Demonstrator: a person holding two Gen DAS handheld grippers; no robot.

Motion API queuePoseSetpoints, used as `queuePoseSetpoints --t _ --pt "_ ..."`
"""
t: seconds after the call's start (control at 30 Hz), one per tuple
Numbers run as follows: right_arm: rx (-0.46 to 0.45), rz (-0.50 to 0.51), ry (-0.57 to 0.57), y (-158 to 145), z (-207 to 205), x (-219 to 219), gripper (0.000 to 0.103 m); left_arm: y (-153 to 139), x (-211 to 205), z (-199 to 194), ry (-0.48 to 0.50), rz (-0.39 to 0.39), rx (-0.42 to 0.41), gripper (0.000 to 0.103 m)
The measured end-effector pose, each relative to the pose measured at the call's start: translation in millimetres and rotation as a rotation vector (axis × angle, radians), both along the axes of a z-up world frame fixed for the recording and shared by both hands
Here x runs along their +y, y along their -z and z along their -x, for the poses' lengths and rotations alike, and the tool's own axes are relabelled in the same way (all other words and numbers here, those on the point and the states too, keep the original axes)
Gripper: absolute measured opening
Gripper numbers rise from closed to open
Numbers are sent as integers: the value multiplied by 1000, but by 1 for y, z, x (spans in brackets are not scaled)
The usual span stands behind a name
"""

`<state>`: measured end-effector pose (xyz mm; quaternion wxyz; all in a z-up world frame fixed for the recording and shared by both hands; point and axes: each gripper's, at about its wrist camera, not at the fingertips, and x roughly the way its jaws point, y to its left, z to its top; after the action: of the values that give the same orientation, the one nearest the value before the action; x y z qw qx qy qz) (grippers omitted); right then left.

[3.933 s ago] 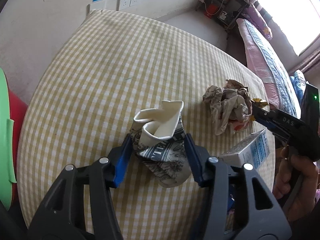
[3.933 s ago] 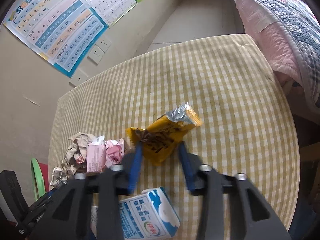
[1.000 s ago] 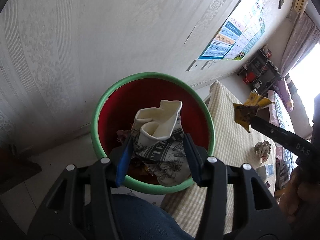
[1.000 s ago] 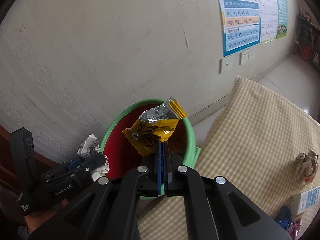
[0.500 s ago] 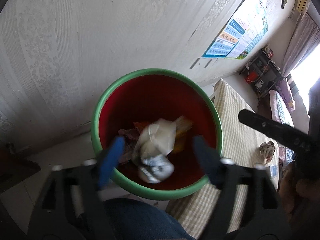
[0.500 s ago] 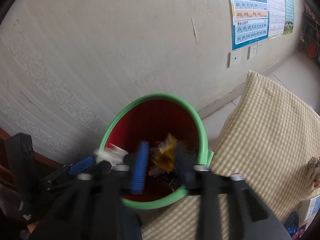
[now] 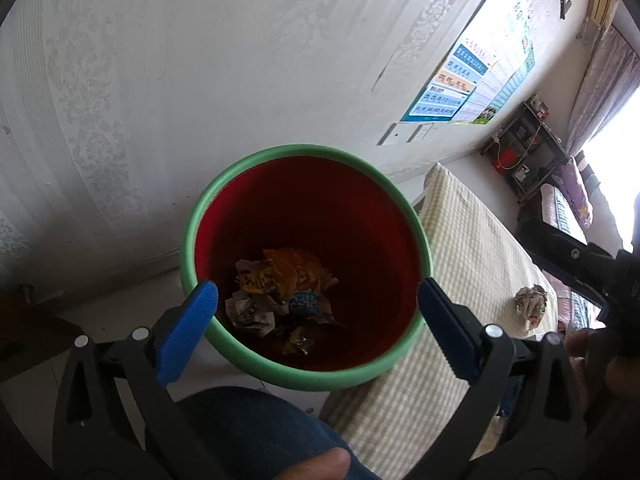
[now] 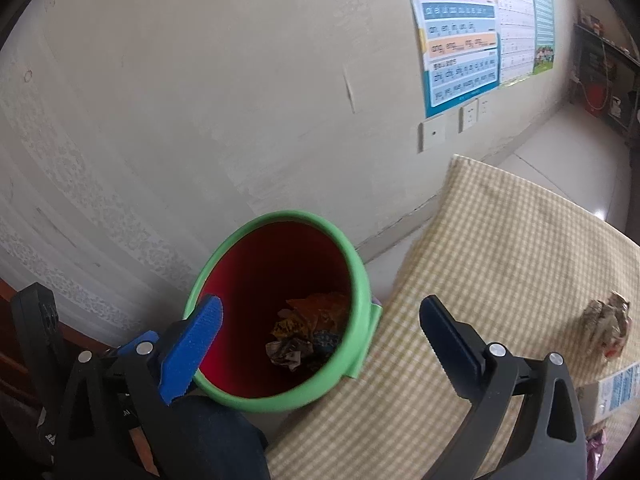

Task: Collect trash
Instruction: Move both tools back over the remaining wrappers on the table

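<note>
A red bin with a green rim (image 7: 304,150) (image 8: 280,216) stands on the floor by the wall, beside the table. My left gripper (image 7: 316,292) hangs right over it. Its jaws are opening wide and nothing is between them. My right gripper (image 8: 320,306) hovers over the bin's table-side rim, its jaws opening too and holding nothing. Several pieces of trash (image 7: 280,292) (image 8: 304,332) lie at the bottom of the bin, among them yellow wrappers and crumpled printed paper. A crumpled paper ball (image 7: 530,304) (image 8: 606,324) lies on the table.
The table with a yellow checked cloth (image 7: 460,240) (image 8: 500,260) runs off to the right of the bin. A blue-and-white carton (image 8: 618,394) sits near its front edge. A person's leg in blue jeans (image 7: 260,428) (image 8: 216,436) is just below the bin. The wall is close behind.
Both grippers have gone from shut to wide open. The paper cup from the left and the yellow wrapper from the right have dropped into the bin.
</note>
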<state>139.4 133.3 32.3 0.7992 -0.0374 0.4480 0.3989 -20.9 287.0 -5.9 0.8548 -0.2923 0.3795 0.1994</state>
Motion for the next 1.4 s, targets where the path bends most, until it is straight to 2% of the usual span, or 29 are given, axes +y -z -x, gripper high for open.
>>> queuePoseSetpoints --t 0.27,0.5,0.8,1.03,1.23,1.4 --pt "-9 -10 68 -8 4 -51 96 -11 -25 -7 40 -6 -12 98" --pt "-8 -8 152 -8 1 -111 96 -20 -65 -23 107 -17 -23 98" --pt "0 4 290 1 -9 -203 96 -19 -143 -55 261 -19 -13 98" --pt "8 13 398 8 -15 -267 96 -21 -187 -75 357 -30 -9 98" --pt "24 21 463 17 -16 -310 96 -19 -220 -84 433 -31 3 98" --pt "33 46 483 24 -13 -326 96 -12 -246 -90 504 -28 28 98"
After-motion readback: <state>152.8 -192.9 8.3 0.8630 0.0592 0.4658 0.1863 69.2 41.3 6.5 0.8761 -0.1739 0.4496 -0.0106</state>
